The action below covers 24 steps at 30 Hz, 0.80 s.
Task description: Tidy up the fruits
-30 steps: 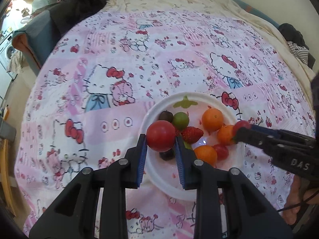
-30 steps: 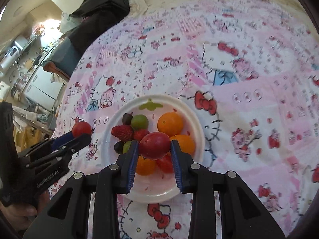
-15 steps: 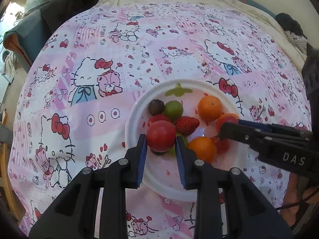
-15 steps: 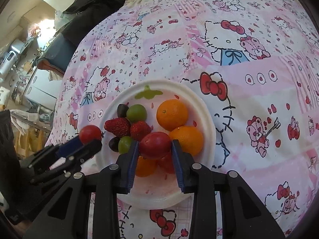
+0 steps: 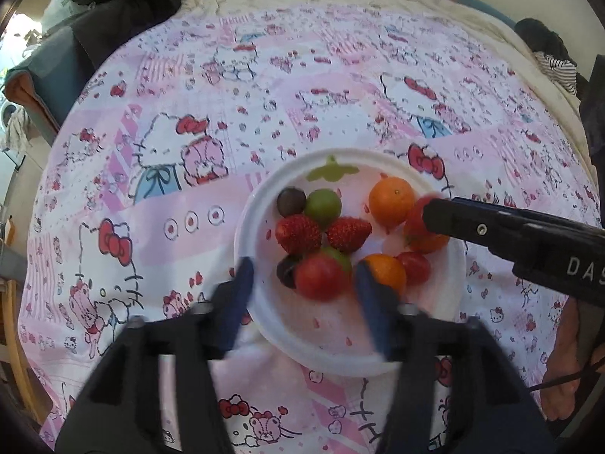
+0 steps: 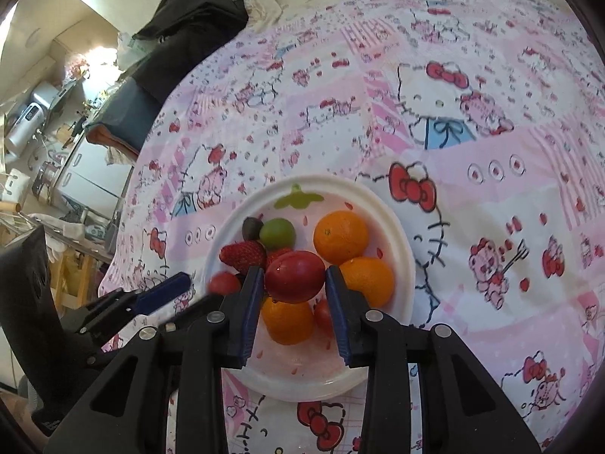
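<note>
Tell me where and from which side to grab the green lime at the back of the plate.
Grip the green lime across its round middle, coming down from above. A dark fruit touches one side and two strawberries crowd its near side, so set the fingers along the freer diagonal, toward the plate rim.

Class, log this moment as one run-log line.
left tool: just opened, red fruit released on plate | right tool: gripping red fruit

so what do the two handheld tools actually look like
Both are matte black plastic frames with triangular cut-outs and silver bolts at the joints. The left tool has two flat fingers faced in blue padding, as does the right tool. White letters "DAS" run along the right tool's side in the left wrist view. A thin dark cable trails beneath it.
</note>
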Tool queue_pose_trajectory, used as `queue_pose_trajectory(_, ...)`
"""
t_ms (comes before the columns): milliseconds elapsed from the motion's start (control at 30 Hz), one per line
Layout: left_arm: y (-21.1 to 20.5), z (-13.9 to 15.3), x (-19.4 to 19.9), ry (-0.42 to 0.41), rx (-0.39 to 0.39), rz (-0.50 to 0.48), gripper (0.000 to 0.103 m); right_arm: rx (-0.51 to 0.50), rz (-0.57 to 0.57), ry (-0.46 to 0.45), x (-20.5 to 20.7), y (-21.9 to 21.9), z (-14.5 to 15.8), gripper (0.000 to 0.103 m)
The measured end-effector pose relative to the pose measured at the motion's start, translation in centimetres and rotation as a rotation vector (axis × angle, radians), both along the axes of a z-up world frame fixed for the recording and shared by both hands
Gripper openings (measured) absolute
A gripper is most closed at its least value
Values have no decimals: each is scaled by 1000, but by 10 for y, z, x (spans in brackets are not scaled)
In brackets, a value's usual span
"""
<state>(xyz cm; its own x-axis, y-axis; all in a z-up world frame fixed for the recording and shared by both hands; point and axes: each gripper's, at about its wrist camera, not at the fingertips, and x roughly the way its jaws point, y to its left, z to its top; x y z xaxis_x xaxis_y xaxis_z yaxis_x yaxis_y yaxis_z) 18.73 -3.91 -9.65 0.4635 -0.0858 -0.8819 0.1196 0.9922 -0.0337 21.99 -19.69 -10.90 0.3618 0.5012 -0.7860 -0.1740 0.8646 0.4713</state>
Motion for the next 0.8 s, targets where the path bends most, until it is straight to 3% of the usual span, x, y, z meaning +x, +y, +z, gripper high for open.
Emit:
queue_pose_trajectory(67,1,4,-1,-20,-1,6,73,-1,2,-15,0,0,4,38)
queue_pose_trajectory(100,1,5,-1,-24,-9,7,76,13,-1,-15,1,-2,5,49)
queue_pose_trajectory(133,2,6,-1,-27,-16,9,76,22,-3,-15,1,-2,6,68)
queue_pose_trajectory(200,3,7,0,-28,-17,15,76,30,-24,-41,0,-5,11,83)
queue_pose_trajectory(333,6,12,0,-46,-12,34,76,35,-26,-69,1,-7,20,84)
queue_pose_trajectory(500,13,31,-5,-132,6,82,76,25,-47,-123,-4,-13,39,85)
queue_pose_trajectory(700,29,57,-17,-204,-40,150,76,4,-55,-190,-22,-20,65,85)
queue_pose_trajectory(800,33,69,-27,-239,-42,159,76,2,-69,-217,-34,-23,77,93)
